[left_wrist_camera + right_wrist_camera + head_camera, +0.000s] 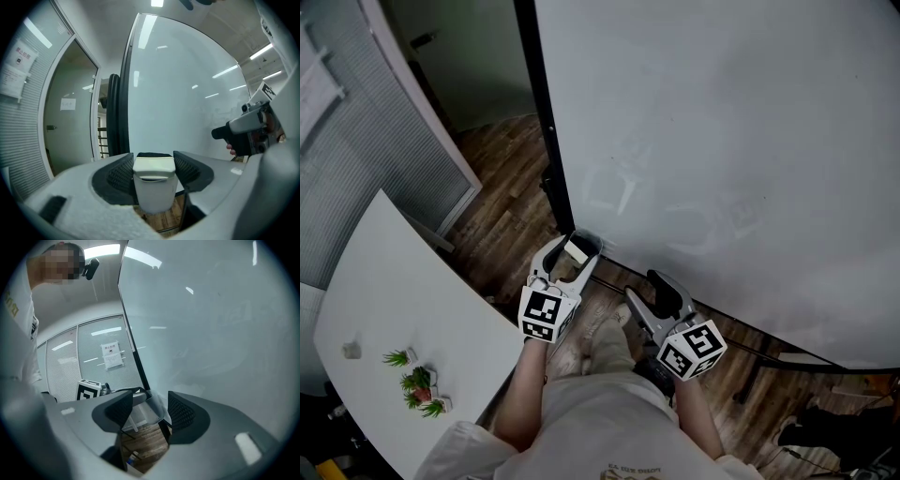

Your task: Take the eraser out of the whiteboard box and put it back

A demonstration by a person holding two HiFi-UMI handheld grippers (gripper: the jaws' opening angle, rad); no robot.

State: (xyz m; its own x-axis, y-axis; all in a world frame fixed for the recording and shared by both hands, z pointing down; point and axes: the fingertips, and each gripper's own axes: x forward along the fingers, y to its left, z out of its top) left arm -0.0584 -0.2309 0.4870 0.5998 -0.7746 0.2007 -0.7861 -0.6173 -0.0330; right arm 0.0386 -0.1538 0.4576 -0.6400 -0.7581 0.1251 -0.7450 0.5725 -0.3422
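A white eraser (576, 249) sits between the jaws of my left gripper (570, 251), which is shut on it at the lower left corner of the whiteboard (722, 141). In the left gripper view the eraser (153, 185) stands upright with both ribbed pads against its sides. My right gripper (641, 286) hangs a little to the right, near the board's bottom edge, open with nothing between its pads. In the right gripper view a translucent box-like part (151, 409) shows beyond the jaws; I cannot tell how it stands to the eraser.
The whiteboard's black frame post (546, 122) rises just behind the left gripper. A white table (384, 309) with small potted plants (417, 382) lies at the left. A partition with blinds (356, 141) and wooden floor (506, 187) fill the far left.
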